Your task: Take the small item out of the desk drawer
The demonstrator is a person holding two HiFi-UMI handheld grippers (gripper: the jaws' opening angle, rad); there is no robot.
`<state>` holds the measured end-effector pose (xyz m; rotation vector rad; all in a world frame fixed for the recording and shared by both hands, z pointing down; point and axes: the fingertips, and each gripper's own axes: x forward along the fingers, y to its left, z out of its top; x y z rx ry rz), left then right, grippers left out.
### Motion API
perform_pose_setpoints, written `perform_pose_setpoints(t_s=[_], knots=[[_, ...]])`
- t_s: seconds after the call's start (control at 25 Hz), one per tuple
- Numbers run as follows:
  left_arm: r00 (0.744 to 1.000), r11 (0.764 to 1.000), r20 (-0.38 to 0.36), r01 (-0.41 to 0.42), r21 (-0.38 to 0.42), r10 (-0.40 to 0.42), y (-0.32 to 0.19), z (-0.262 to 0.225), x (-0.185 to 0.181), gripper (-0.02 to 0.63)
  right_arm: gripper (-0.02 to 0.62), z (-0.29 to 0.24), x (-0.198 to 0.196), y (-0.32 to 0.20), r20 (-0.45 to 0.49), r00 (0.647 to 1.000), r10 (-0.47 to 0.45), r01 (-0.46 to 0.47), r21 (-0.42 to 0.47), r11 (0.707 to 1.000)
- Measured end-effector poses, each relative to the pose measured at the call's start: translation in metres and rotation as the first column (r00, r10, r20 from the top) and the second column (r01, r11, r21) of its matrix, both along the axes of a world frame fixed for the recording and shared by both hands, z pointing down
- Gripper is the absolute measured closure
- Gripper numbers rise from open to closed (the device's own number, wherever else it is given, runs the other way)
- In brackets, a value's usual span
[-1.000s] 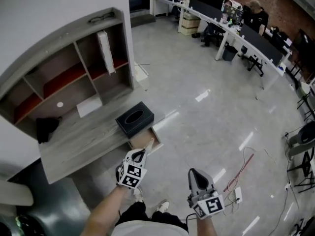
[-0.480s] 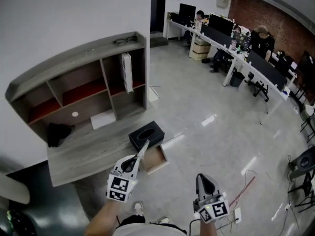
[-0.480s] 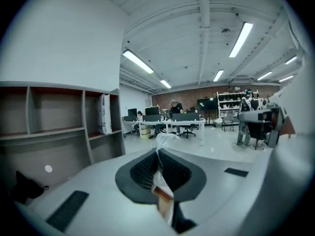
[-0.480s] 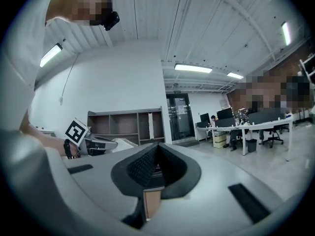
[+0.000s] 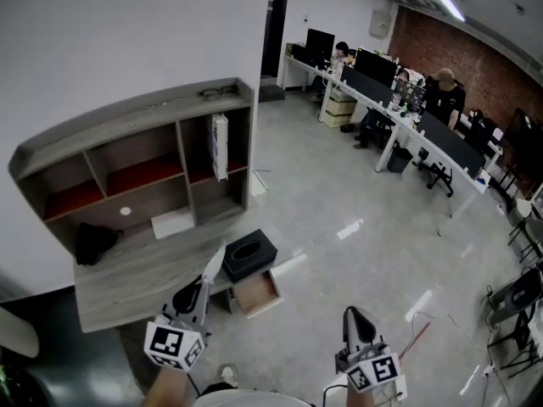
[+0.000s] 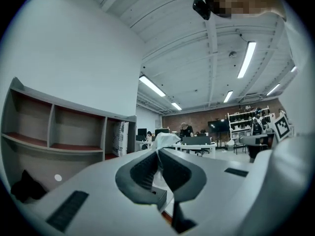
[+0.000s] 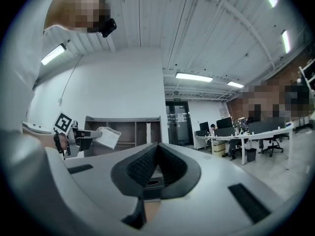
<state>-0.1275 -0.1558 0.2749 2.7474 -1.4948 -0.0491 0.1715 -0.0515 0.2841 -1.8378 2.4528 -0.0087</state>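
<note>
My left gripper (image 5: 206,280) is shut on a small flat white item (image 5: 216,260), held up in the air over the front edge of the grey desk (image 5: 127,280). In the left gripper view the white item (image 6: 165,139) sticks out past the closed jaws (image 6: 158,151). The right gripper view shows the same item (image 7: 108,137) at the tip of the left gripper (image 7: 94,134). The wooden drawer (image 5: 257,292) stands pulled out below a black tissue box (image 5: 249,255). My right gripper (image 5: 357,327) hangs at the lower right, shut with nothing in it (image 7: 156,147).
A shelf unit (image 5: 136,168) with several compartments stands on the desk against the white wall; a dark bundle (image 5: 92,242) and a white sheet (image 5: 173,223) lie on the desk. Office desks (image 5: 407,113) with seated people line the far right. Shiny floor lies between.
My left gripper has lifted the white item up and left, away from the open drawer. The right gripper has risen a little. The drawer stays open.
</note>
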Motion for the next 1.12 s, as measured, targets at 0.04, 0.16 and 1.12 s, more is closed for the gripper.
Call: perform_pose_setpoints(t_s=[0.04,0.16,1.12], knots=[[1.000,1.000,-0.018,0.007,0.012,-0.007,0.001,-0.008,-0.004,0.584,0.574,-0.002,0.003,0.001,0.001,1.000,0.006,-0.006,0.003,1.000],[0.998,0.999,-0.068,0.023,0.046,-0.020,0.004,-0.030,-0.015,0.584,0.574,-0.006,0.011,0.005,0.006,1.000,0.023,-0.023,0.005,1.000],[0.965,0.978,-0.194,0.194,0.077,-0.177,0.051,-0.026,-0.102,0.584,0.574,-0.022,0.014,-0.003,0.010,0.998,0.057,-0.057,0.015,0.998]])
